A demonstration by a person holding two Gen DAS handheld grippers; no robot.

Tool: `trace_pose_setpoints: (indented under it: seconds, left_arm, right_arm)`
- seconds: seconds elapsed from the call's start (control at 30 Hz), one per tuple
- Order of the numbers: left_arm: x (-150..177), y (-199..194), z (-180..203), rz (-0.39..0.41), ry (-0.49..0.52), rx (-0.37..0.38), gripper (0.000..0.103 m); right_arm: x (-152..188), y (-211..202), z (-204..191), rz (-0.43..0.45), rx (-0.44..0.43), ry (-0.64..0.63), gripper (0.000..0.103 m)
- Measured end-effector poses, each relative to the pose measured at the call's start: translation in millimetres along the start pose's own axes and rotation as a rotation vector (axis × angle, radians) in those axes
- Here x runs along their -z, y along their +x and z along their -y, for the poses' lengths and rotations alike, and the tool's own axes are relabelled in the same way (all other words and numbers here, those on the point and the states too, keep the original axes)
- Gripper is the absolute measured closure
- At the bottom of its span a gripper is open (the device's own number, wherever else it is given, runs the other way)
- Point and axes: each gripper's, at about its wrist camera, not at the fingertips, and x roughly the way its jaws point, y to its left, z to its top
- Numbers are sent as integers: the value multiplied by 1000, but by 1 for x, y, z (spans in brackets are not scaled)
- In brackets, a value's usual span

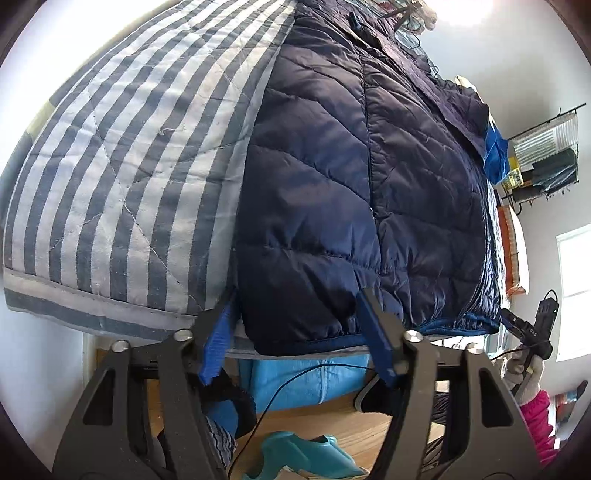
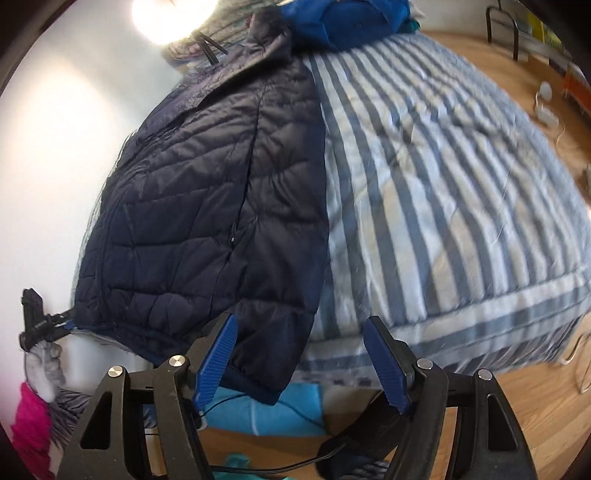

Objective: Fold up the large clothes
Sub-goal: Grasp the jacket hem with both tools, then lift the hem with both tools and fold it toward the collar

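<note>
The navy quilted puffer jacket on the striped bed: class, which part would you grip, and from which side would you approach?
Grip the hem of the navy quilted puffer jacket at its two bottom corners, coming from the foot of the blue-and-white striped quilt. The hem overhangs that edge, so fingers can close above and below it. Both the left hand-held gripper and the right hand-held gripper face it, open.

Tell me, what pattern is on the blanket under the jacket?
Blue and white stripes on the blanket, clearest in the right wrist view.

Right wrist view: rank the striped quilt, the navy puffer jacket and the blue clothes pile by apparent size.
1. Striped quilt, which spreads widest.
2. Navy puffer jacket, nearly as large and nearer the camera, so the gap is unsure.
3. Blue clothes pile, which lies farthest and is cut off at the frame's top.
</note>
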Motion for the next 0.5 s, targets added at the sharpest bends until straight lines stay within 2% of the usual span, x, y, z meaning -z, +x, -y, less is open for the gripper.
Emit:
trace_pose_setpoints:
  seconds: [0.07,0.13,0.17,0.2,0.23,0.3,0.37,0.4,0.5]
  left_arm:
    - [1,1,1,-5,6,2,53]
    - [1,2,0,-10,-5,12,76]
    - [1,3,-1,-13,-12,26,79]
    - [1,3,-1,-15,-16,42,86]
    - [1,2,0,-13,-14,47,90]
    - [2,-2,4,7,1,51,93]
    - [2,-10,8,39,4,66,95]
    - [2,-17,9,63,1,79,95]
    - [3,-44,14,145,-5,118,96]
  right_arm:
    - [3,1,0,-12,-25,7,31]
    - [7,4,-2,-35,-57,14,36]
    - [8,7,-3,-50,-76,18,38]
    - [9,10,-6,-61,-90,19,46]
    - [10,13,-8,-76,-113,15,58]
    - [10,16,-14,-100,-153,3,75]
    - [8,12,-20,-83,-157,-17,94]
    - [6,7,-23,-62,-141,-31,99]
    - [-1,-21,-25,40,-140,-36,101]
